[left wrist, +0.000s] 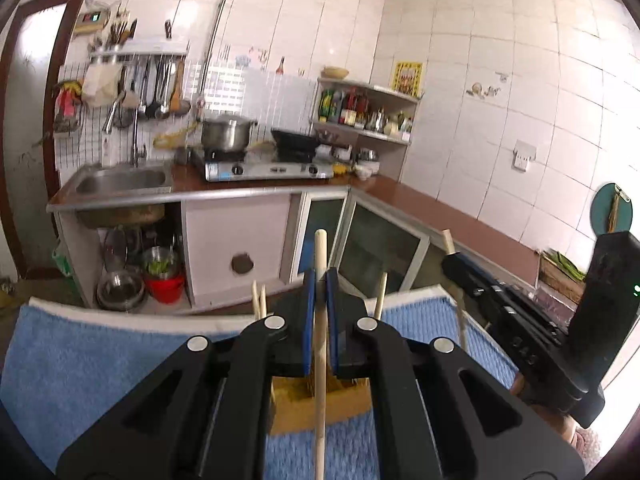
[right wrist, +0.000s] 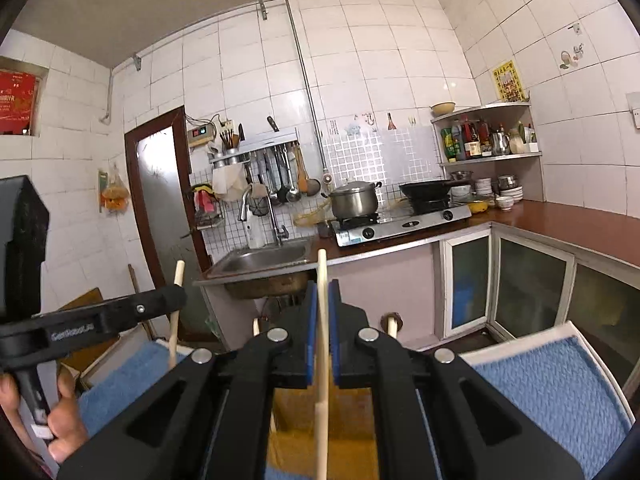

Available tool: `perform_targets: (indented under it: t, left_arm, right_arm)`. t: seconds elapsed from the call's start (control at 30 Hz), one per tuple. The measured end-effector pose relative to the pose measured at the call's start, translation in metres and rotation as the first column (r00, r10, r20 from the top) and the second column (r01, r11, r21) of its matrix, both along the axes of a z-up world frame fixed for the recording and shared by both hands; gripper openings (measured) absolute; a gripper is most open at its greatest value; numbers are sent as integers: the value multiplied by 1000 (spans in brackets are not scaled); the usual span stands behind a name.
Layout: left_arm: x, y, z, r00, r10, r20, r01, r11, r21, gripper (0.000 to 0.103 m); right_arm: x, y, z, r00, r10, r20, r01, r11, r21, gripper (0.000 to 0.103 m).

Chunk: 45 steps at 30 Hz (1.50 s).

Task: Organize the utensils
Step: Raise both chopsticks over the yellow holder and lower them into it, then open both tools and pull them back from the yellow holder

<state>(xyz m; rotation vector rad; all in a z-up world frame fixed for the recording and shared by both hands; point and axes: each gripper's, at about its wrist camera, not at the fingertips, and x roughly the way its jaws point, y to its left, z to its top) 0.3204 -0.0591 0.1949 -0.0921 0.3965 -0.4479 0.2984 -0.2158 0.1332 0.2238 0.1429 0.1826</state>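
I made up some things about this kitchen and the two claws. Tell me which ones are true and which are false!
1. Each claw is pinching a wooden stick. True: the left claw is shut on a wooden stick, and the right claw is shut on another wooden stick.
2. The cloth under the claws is red. False: the cloth is blue.
3. A silver pot sits on the stove. True: the pot stands on the stove.
4. The sink is full of dishes. False: the sink looks bare inside.
5. The wall tiles are green. False: the wall tiles are white.
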Motion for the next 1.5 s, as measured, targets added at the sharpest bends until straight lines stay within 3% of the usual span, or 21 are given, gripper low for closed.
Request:
perform_targets:
  t: [0.2,0.33,0.5,0.67,0.8,1.03,1.23,1.5]
  left_arm:
    - [9,-14,11,992,31,122,-33,999,9,4]
    - [10,-13,19,980,53,193,-49,998,-28,4]
    - [23,-12,25,971,71,230,-57,996,-69,4]
    - [33,-16,13,958,89,272,-66,993,-94,4]
    - [41,-21,-2,961,77,267,-56,995,-83,4]
    - [49,-25,-35,969,70,237,-59,997,-55,4]
    - [51,-25,-51,979,65,196,-59,998,-38,4]
    - [43,-15,-62,984,71,163,-65,997,-40,4]
  right_arm:
    - [20,-2,1,991,-38,125,36,999,19,6]
    - [29,-4,-2,981,-64,183,59,998,31,6]
    - [36,-11,-3,957,-113,266,98,993,68,6]
    - [40,-11,-9,931,-166,325,146,986,87,6]
    - [43,-11,-14,906,-221,362,190,975,119,6]
    - [50,-3,-26,894,-245,376,228,969,92,6]
    - [56,9,-31,915,-226,335,236,972,11,6]
    - [42,12,-45,942,-174,287,191,981,-30,6]
